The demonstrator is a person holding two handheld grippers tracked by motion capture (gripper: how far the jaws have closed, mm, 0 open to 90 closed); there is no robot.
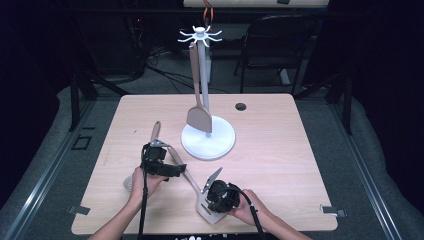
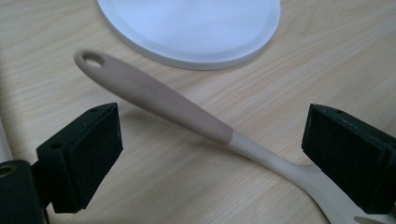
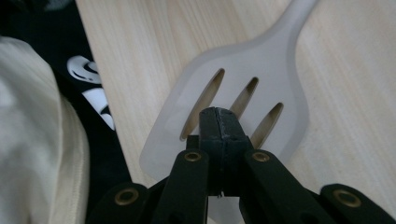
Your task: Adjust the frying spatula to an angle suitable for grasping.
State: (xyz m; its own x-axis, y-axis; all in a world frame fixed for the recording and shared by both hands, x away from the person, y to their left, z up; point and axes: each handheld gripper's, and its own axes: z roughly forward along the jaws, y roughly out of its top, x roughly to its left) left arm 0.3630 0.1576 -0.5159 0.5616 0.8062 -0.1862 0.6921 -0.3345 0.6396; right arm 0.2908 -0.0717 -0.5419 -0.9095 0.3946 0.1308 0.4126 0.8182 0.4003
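the slotted spatula (image 1: pixel 192 182) lies on the table (image 1: pixel 280 150) in the lower middle of the high view, its blade toward the bottom edge and its handle running up and left toward the stand's round base (image 1: pixel 208 141). the left gripper (image 2: pixel 210 154) hovers over the handle with its jaws spread wide, one pad at the lower left of the left gripper view and one at the lower right, the handle passing between them untouched; that looks like a line-up for a grasp near where the darker grip meets the pale neck. the right gripper (image 3: pixel 219 122) has its jaws pressed together with nothing between them, the tip resting on or just above the blade near its three slots; whether it actually touches cannot be told. a fair guess is that it pins the blade so the handle end tips up for the other hand. the hole at the handle's end sits near the base, which suits hanging. the stand (image 1: pixel 202 75) serves as the holder here: a solid turner (image 1: pixel 199 116) hangs from one of its top hooks in the upper middle of the high view, and the other hooks look free. a second tool (image 1: pixel 155 131) lies to the left.
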